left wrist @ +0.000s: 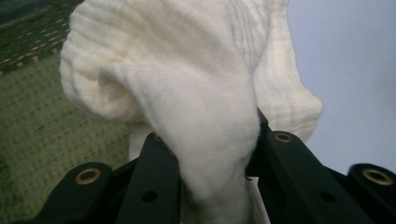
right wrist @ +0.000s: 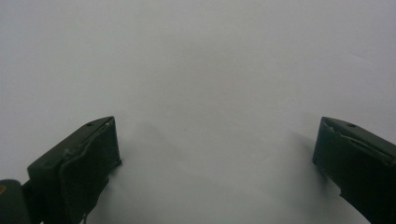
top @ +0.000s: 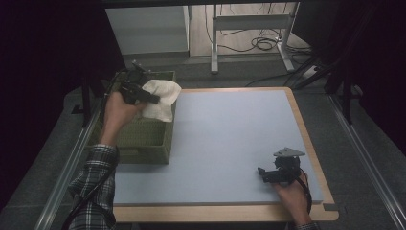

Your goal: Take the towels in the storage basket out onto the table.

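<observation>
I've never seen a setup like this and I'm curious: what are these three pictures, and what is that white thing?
A person works at a table with a hand-held two-jaw gripper in each hand. The high view looks down from above; the other two come from cameras riding on each gripper. The left gripper has its jaws shut on a white cloth at the green basket on the table's left side. The right gripper rests low over the table's near right corner, jaws open, holding nothing.

black two-jaw tools with brass-ringed screw holes, a grey three-cornered plate on the right tool (top: 265, 174), plaid sleeves.
</observation>
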`<state>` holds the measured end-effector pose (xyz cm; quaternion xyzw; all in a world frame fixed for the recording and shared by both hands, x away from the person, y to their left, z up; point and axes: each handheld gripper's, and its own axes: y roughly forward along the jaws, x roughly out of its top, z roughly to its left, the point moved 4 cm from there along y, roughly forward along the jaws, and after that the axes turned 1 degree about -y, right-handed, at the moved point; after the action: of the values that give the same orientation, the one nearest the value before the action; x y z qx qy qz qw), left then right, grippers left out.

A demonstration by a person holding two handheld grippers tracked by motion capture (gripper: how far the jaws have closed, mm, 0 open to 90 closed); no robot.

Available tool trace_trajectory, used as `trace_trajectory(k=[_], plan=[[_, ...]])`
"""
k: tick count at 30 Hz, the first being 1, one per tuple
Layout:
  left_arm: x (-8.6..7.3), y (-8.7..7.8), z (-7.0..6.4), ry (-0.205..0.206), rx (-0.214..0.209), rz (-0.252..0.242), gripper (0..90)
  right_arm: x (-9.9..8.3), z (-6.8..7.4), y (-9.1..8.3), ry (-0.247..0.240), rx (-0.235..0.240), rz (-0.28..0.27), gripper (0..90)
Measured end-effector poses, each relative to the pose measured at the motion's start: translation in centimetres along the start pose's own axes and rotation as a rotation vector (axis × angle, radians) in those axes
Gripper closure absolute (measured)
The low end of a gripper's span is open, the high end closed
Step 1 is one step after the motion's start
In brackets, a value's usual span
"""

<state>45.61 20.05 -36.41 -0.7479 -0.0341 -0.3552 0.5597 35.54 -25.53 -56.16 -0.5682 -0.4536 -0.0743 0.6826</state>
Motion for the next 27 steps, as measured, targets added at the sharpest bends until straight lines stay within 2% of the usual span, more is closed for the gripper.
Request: trace_trajectory(k=[1, 3, 4, 5, 7, 8, 11, 13, 14, 15, 17, 18, 19, 21, 22, 27], plan=[[0.3, 0.4, -0.7, 0.01, -0.008, 0.001, 74.5, 0.0, 0.0, 0.0, 0.0, 0.0, 0.0, 0.5], [0.4, 0.6, -1.0, 0.019, -0.013, 0.004, 74.5, 0.0, 0.0, 0.0, 0.0, 0.0, 0.0, 0.5], [0.7, 1.1, -1.6, 0.029, -0.021, 0.005, 74.5, 0.0, 0.0, 0.0, 0.0, 0.0, 0.0, 0.5], [0.7, 1.1, -1.6, 0.029, -0.021, 0.005, 74.5, 0.0, 0.0, 0.0, 0.0, 0.0, 0.0, 0.5], [1.0, 1.8, -2.7, 0.049, -0.038, 0.005, 74.4, 0.0, 0.0, 0.0, 0.0, 0.001, 0.0, 0.5], [1.0, 1.8, -2.7, 0.049, -0.038, 0.005, 74.5, 0.0, 0.0, 0.0, 0.0, 0.001, 0.0, 0.5], [1.3, 2.7, -3.8, 0.066, -0.059, 0.004, 74.5, 0.0, 0.0, 0.0, 0.0, 0.001, 0.0, 0.5], [1.6, 3.6, -4.9, 0.086, -0.071, 0.008, 74.5, 0.0, 0.0, 0.0, 0.0, 0.001, 0.001, 0.5], [1.6, 3.6, -4.9, 0.086, -0.071, 0.008, 74.5, 0.0, 0.0, 0.0, 0.0, 0.001, 0.001, 0.5], [1.8, 4.1, -5.7, 0.094, -0.079, 0.006, 74.4, 0.0, 0.0, 0.0, -0.001, 0.001, 0.001, 0.5], [1.9, 4.4, -6.1, 0.105, -0.084, 0.007, 74.0, 0.0, 0.0, 0.0, 0.0, 0.001, 0.001, 0.5], [2.1, 5.0, -6.9, 0.119, -0.092, 0.009, 74.0, 0.0, 0.0, 0.0, 0.0, 0.001, 0.001, 0.5], [2.1, 5.0, -6.9, 0.119, -0.092, 0.009, 73.9, 0.0, 0.0, 0.0, 0.0, 0.001, 0.001, 0.5], [2.3, 5.9, -8.2, 0.137, -0.108, 0.009, 73.9, 0.0, 0.0, 0.0, 0.001, 0.001, 0.001, 0.5], [2.3, 5.9, -8.2, 0.137, -0.108, 0.009, 73.9, 0.0, 0.0, 0.0, 0.001, 0.001, 0.001, 0.5], [2.4, 8.1, -10.6, 0.172, -0.129, 0.016, 73.7, 0.0, 0.0, 0.0, -0.001, 0.001, 0.001, 0.5]])
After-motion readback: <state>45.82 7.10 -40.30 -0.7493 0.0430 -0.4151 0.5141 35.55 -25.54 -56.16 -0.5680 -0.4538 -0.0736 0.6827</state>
